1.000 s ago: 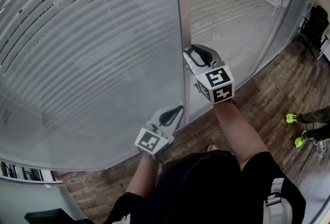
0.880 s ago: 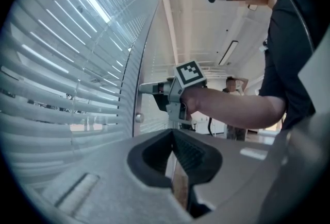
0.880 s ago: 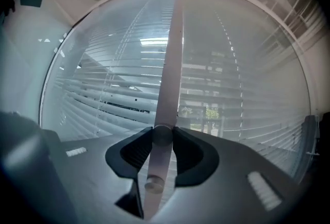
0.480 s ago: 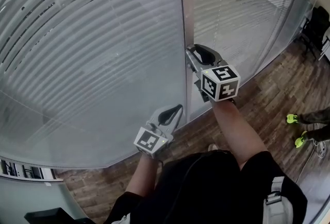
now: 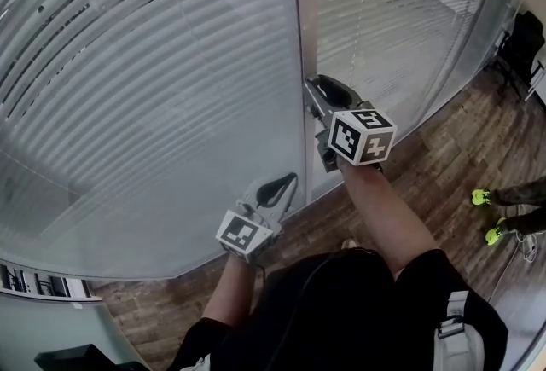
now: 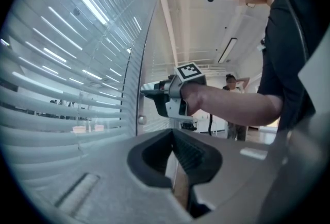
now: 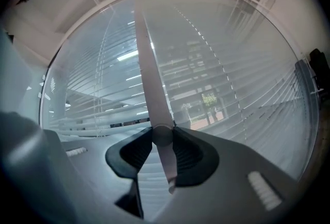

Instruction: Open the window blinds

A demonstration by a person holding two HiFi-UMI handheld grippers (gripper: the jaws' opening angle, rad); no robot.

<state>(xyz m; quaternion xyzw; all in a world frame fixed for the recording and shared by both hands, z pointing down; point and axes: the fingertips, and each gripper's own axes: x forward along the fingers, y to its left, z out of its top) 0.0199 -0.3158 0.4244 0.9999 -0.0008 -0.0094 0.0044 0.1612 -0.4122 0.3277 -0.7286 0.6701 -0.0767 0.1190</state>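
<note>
The right gripper, jaws clenched on the small knob on the post between the panes, has rolled at the wrist – probably tilting the blinds, which look only partly open – while the left gripper waits with its jaws together on nothing.

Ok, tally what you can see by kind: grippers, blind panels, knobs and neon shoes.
Grippers: 2, left gripper, right gripper
Blind panels: 2, left panel, right panel
Knobs: 1, knob between the right jaws
Neon shoes: 2, upper shoe, lower shoe
Total: 7
</note>
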